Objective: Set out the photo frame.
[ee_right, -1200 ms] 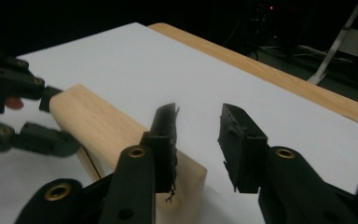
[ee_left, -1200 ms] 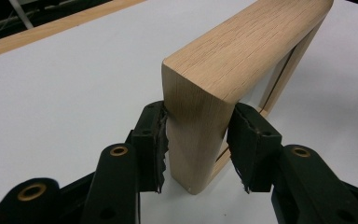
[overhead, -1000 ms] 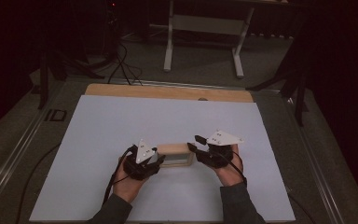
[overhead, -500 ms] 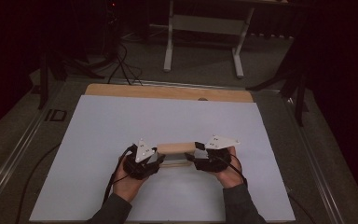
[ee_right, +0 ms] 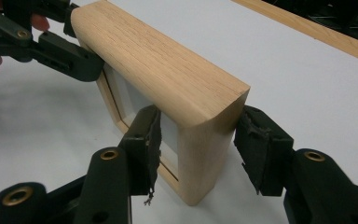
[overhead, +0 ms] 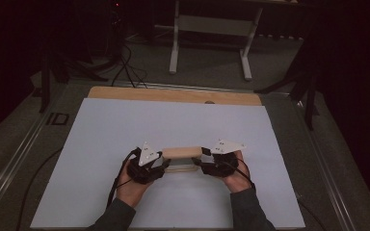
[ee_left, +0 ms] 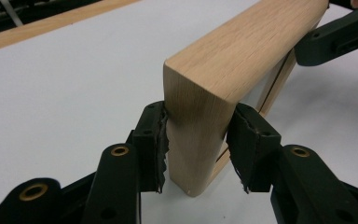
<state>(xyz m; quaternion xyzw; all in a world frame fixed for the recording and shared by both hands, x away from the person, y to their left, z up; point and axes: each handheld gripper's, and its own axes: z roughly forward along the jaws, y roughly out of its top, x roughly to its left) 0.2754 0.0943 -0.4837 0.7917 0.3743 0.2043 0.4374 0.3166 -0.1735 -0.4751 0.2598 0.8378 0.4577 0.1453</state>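
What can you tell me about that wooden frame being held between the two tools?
The frame is light, oak-like wood with rounded corners and a wide flat edge, set around a pale inner panel. It stands upright on its edge on the white table, near the person. The left gripper clamps one end, pads pressed on both faces. The right gripper straddles the other end, its jaws just closing, with a small gap showing at one pad.

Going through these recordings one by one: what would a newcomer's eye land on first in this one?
First, the pale wooden frame standing on edge near the front of the white table sheet, with a tool at each end. The left tool clamps one end between its pads; the right tool straddles the other end, its jaws just closing, one pad seemingly on the frame's face, the other a little off. Beyond the sheet, a wooden strip and dark floor.
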